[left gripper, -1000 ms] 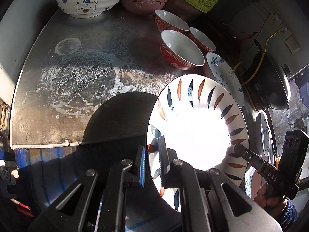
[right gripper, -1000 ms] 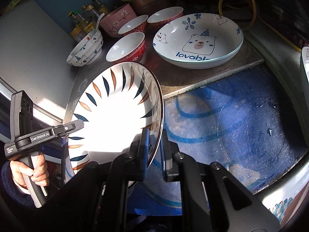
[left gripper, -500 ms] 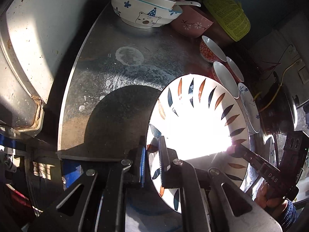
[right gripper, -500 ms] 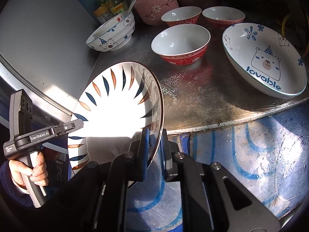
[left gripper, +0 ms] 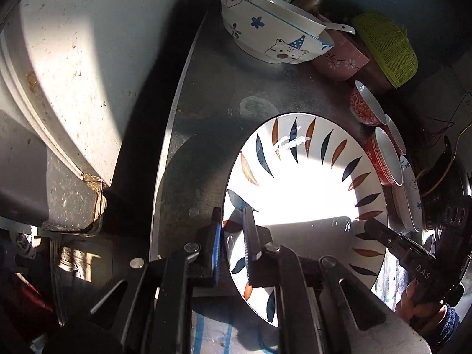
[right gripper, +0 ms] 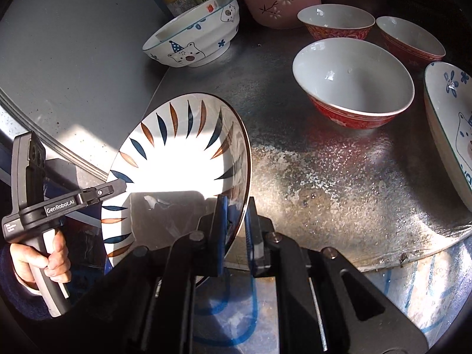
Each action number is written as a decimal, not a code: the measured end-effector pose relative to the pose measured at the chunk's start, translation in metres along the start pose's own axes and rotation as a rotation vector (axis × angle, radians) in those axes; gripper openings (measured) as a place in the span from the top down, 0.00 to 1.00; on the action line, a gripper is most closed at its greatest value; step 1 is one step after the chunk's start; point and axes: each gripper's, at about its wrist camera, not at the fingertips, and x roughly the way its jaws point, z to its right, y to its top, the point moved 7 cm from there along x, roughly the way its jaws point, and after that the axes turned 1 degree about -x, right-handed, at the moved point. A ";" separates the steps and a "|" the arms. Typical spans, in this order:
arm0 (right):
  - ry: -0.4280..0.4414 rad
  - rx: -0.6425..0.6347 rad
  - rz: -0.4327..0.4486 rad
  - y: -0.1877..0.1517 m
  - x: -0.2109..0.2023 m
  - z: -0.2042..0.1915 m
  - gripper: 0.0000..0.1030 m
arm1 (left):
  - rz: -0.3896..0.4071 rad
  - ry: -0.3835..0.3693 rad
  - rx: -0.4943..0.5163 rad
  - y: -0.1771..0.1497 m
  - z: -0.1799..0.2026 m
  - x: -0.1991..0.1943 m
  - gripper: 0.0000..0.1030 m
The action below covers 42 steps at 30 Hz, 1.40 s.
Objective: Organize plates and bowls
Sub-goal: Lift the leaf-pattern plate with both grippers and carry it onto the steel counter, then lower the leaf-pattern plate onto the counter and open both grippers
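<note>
We hold the leaf-patterned plate (left gripper: 306, 188) tilted above the metal bench (right gripper: 324, 165), left gripper (left gripper: 231, 236) and right gripper (right gripper: 236, 218) each clamping an opposite rim (only the right view shows the bear plate's (right gripper: 451, 135) face).

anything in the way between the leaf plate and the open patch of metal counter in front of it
Nothing visible. The leaf plate, clamped by both the left tool and right tool, faces bare counter; the red bowl and bear bowl sit beyond that patch.
</note>
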 end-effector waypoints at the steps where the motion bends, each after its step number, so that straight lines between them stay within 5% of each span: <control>1: 0.003 0.000 -0.005 0.000 0.002 -0.001 0.88 | -0.001 0.005 -0.001 0.000 -0.002 0.001 0.89; 25: 0.064 -0.061 -0.048 0.014 0.036 -0.026 0.87 | 0.062 0.163 -0.058 -0.009 -0.040 -0.022 0.88; 30: 0.025 -0.103 -0.049 0.016 0.039 -0.032 0.84 | 0.077 0.207 -0.023 -0.008 -0.035 -0.019 0.85; 34: -0.022 -0.131 -0.052 0.013 0.040 -0.034 0.69 | 0.076 0.250 -0.015 -0.015 -0.032 -0.017 0.54; 42: -0.088 -0.136 -0.010 0.001 0.013 -0.026 0.44 | 0.096 0.282 -0.044 -0.029 -0.038 -0.032 0.25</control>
